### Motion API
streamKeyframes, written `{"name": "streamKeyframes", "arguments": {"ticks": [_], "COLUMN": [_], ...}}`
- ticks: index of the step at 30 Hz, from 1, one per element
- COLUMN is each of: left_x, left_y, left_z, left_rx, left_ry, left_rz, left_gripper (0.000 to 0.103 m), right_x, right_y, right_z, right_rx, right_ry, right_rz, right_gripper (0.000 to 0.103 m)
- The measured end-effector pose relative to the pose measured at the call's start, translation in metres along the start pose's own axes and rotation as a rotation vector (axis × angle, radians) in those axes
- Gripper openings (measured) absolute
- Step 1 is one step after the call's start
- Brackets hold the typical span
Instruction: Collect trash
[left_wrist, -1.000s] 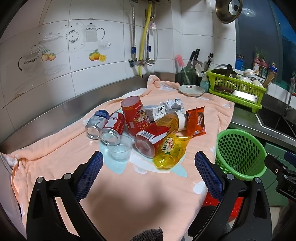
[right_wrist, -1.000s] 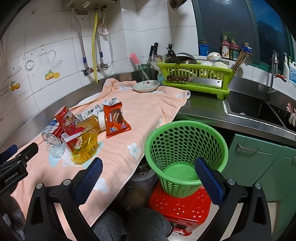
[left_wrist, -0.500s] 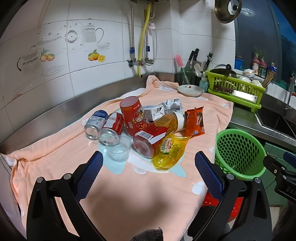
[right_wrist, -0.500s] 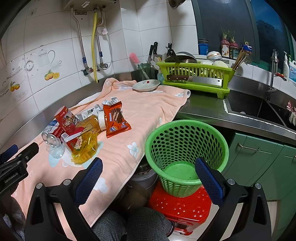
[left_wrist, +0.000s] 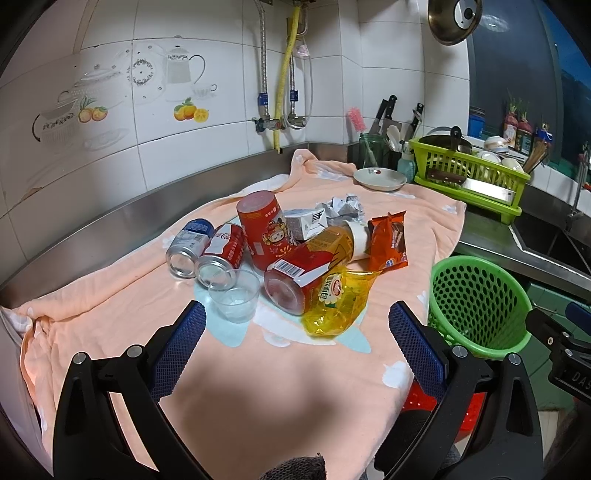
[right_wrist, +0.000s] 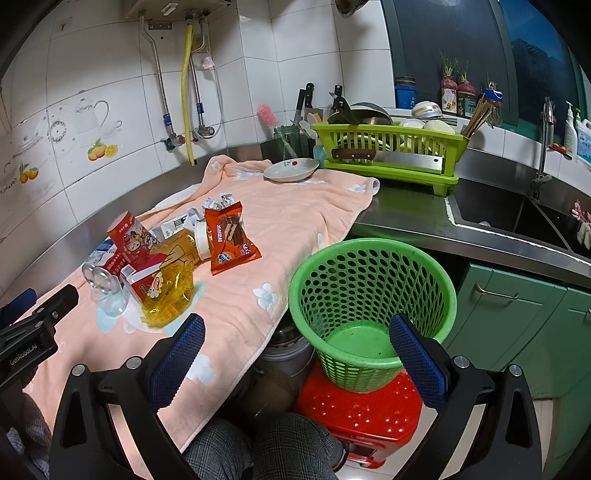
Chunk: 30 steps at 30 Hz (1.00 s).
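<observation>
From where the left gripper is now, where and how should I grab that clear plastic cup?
Take the clear plastic cup by its rim, one finger inside and one outside, coming down from above on the near side. It stands upright with its mouth open, and two cans crowd its far side, so the near wall is probably the freest. The left hand-held gripper is open.
</observation>
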<state>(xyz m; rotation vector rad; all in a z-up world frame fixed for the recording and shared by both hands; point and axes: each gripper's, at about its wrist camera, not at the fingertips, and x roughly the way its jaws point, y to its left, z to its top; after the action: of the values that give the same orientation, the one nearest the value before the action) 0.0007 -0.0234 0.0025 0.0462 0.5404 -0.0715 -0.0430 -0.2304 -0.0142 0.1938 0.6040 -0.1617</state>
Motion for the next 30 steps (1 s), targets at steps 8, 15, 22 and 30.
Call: {"name": "streamKeyframes", "arguments": {"ticks": [8, 15, 22, 30], "left_x": [0.003, 0.002, 0.002, 0.004], "left_y": [0.000, 0.001, 0.001, 0.002], "left_z": [0.001, 0.004, 0.005, 0.011], "left_rx": [-0.002, 0.001, 0.003, 0.011], "left_ry": [0.001, -0.011, -0.013, -0.020], "left_rz": [0.005, 0.003, 0.003, 0.005], "left_gripper": [0.098, 0.098, 0.098, 0.098], "right_x": [0.001, 0.000, -0.001, -0.003], "right_y": [0.000, 0.000, 0.001, 0.002], "right_z": [0.000, 0.003, 0.004, 0.007], "right_rx": [0.001, -0.001, -0.003, -0.013], "right_ry": [0.001, -0.019, -0.044, -0.068], "right_rz": [0.001, 0.003, 0.013, 0.017], "right_gripper": [0.097, 0.097, 0.097, 0.097]}}
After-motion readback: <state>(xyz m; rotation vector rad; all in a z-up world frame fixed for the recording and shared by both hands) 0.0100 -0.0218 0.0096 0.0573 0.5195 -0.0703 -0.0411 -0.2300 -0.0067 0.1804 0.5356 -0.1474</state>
